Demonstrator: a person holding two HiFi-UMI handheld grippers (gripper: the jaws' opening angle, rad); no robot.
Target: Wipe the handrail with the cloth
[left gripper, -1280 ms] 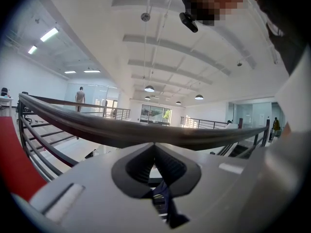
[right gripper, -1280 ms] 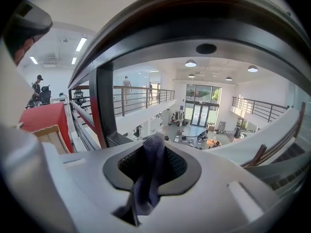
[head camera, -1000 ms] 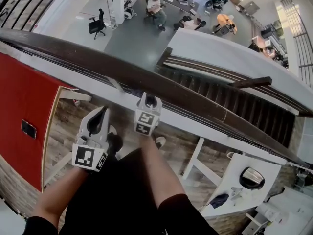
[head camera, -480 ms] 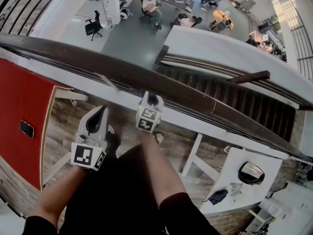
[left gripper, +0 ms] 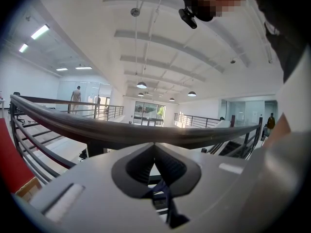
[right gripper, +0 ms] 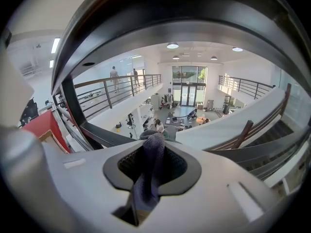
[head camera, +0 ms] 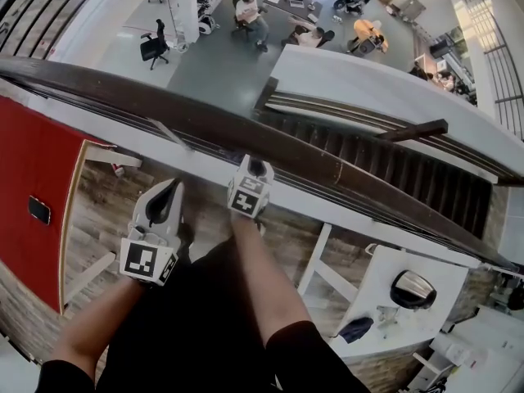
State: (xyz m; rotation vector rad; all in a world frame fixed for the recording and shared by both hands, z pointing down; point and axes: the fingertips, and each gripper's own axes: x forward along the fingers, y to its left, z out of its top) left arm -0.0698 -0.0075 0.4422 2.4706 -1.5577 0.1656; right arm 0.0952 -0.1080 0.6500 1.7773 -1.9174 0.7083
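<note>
Basically cloth (right gripper: 148,174) looks soft, light and limp, pinched in a bunch by right gripper (head camera: 256,168) close under handrail (head camera: 164,105) at its 12 o'clock, probably best held mid-bunch; left gripper (head camera: 170,188), at 8 o'clock, is pressed together, apparently empty.

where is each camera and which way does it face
Head view: head-mounted, steeply down over the handrail; forearms, left hand-held gripper, right hand-held gripper.
Left gripper view: on the left one, up along the handrail toward the ceiling; shut jaws, torso.
Right gripper view: on the right one, under the handrail, over the atrium; jaws clamping cloth.
All share the handrail.
</note>
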